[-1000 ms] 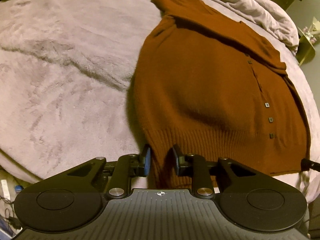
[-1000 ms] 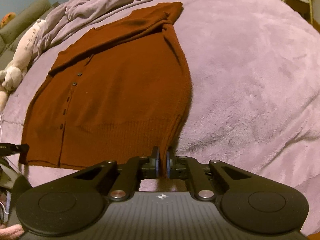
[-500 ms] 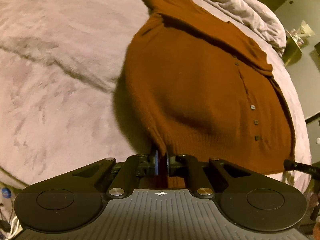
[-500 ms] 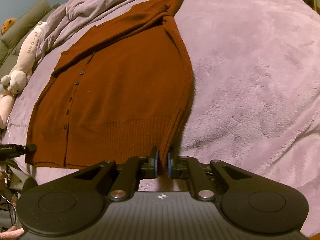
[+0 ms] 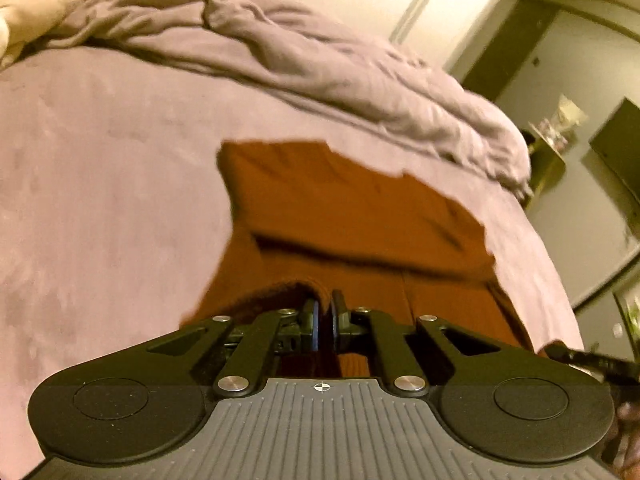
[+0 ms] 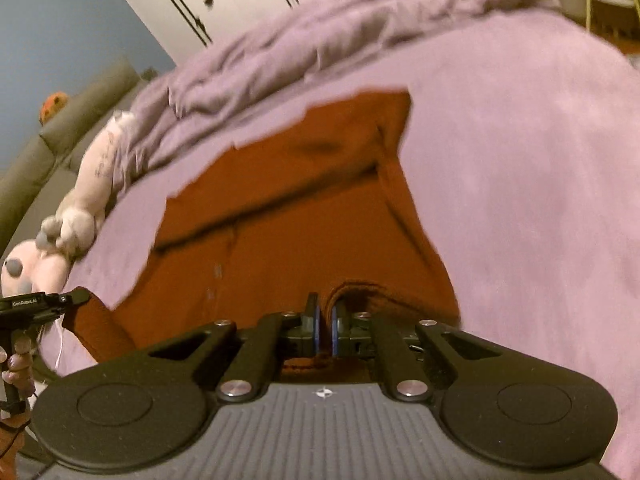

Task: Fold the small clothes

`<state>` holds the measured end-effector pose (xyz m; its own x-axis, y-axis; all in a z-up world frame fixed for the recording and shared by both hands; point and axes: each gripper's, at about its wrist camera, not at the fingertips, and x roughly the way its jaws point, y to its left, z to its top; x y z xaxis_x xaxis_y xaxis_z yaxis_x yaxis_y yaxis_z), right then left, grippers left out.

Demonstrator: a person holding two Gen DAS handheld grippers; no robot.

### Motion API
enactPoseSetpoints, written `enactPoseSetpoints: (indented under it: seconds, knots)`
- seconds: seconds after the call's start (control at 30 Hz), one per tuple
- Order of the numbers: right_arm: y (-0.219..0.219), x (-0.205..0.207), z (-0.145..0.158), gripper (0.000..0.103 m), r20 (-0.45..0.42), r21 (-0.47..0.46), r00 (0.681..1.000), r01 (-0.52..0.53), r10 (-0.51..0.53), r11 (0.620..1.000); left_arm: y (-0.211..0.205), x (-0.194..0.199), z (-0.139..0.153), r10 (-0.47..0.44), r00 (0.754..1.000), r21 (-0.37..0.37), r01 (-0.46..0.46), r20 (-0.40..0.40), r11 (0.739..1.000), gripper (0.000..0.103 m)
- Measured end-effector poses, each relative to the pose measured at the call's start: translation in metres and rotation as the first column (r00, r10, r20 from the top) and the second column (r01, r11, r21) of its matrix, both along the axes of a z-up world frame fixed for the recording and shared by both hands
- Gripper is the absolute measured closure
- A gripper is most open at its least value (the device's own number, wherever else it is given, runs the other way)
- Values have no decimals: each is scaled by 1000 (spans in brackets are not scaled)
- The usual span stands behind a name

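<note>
A rust-brown knit cardigan [image 5: 352, 216] lies on the mauve blanket of a bed, with its buttoned front up; it also shows in the right wrist view [image 6: 304, 216]. My left gripper [image 5: 324, 320] is shut on the cardigan's ribbed hem at its left corner and holds it lifted off the bed. My right gripper [image 6: 324, 322] is shut on the hem at the right corner, also lifted. The left gripper's tip [image 6: 68, 298] shows at the left edge of the right wrist view with hem fabric in it. The view is blurred.
A crumpled mauve duvet [image 5: 320, 64] is heaped along the far side of the bed. A pink plush toy [image 6: 68, 224] lies at the bed's left edge, next to a grey sofa [image 6: 68, 120]. A small side table [image 5: 552, 148] stands at right.
Both grippers have lifted the hem and carried it forward toward the collar, tilting up. The left gripper closed on the hem about a second ago.
</note>
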<state>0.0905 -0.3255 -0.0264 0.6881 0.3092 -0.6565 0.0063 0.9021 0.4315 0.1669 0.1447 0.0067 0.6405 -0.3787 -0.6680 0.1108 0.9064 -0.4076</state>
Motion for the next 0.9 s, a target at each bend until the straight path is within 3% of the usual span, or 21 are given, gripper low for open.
enactPoseSetpoints:
  seconds: [0.2, 0.3, 0.43, 0.5, 0.6, 0.67, 0.9]
  knots:
    - [5, 62, -17, 98, 28, -110, 996, 85, -82, 990, -17, 54, -32, 131, 991, 170, -127, -11, 977, 95]
    - [2, 66, -21, 94, 61, -164, 992, 122, -114, 979, -18, 53, -39, 142, 990, 209, -141, 8, 968, 84]
    - [2, 62, -25, 73, 83, -212, 995, 69, -52, 975, -11, 34, -38, 95, 991, 296, -121, 99, 948, 67]
    - [3, 61, -26, 72, 84, -253, 996, 44, -24, 966, -7, 29, -40, 47, 994, 304, -73, 94, 950, 61]
    - [5, 62, -27, 62, 87, -307, 996, 0, 28, 952, -12, 29, -46, -33, 997, 336, 7, 71, 942, 57]
    - [8, 67, -28, 62, 69, -331, 995, -40, 66, 943, -15, 34, -51, -63, 997, 347, 40, 53, 937, 47]
    - [8, 67, -17, 51, 129, -313, 986, -63, 108, 948, -10, 61, -65, -62, 998, 241, 60, 2, 969, 46]
